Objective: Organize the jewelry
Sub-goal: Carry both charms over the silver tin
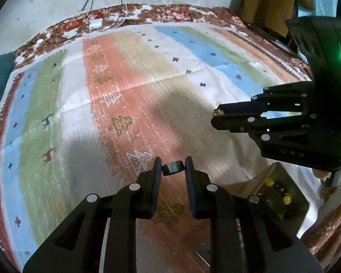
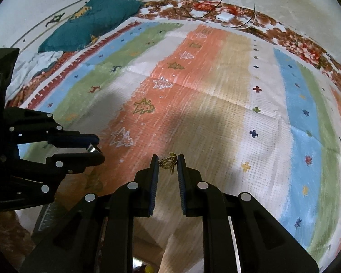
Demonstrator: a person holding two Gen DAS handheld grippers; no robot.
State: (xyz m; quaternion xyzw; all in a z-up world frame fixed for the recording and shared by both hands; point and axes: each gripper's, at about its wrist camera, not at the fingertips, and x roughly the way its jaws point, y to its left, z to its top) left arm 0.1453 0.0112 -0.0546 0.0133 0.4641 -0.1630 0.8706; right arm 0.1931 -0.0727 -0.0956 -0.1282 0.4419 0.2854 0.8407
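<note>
My left gripper (image 1: 172, 168) is shut on a dark ring (image 1: 173, 168), held between its fingertips above the striped cloth (image 1: 116, 95). It also shows in the right wrist view (image 2: 95, 148), where the ring glints silver (image 2: 92, 147). My right gripper (image 2: 167, 162) is shut on a gold earring (image 2: 169, 162) that dangles between its pads. In the left wrist view the right gripper (image 1: 218, 116) reaches in from the right with the gold piece (image 1: 218, 113) at its tip.
A box (image 1: 282, 195) with yellow and dark beads sits low at the right under the right gripper. A white charger (image 2: 225, 16) and cables lie at the far edge. A teal cushion (image 2: 88, 22) lies at the far left.
</note>
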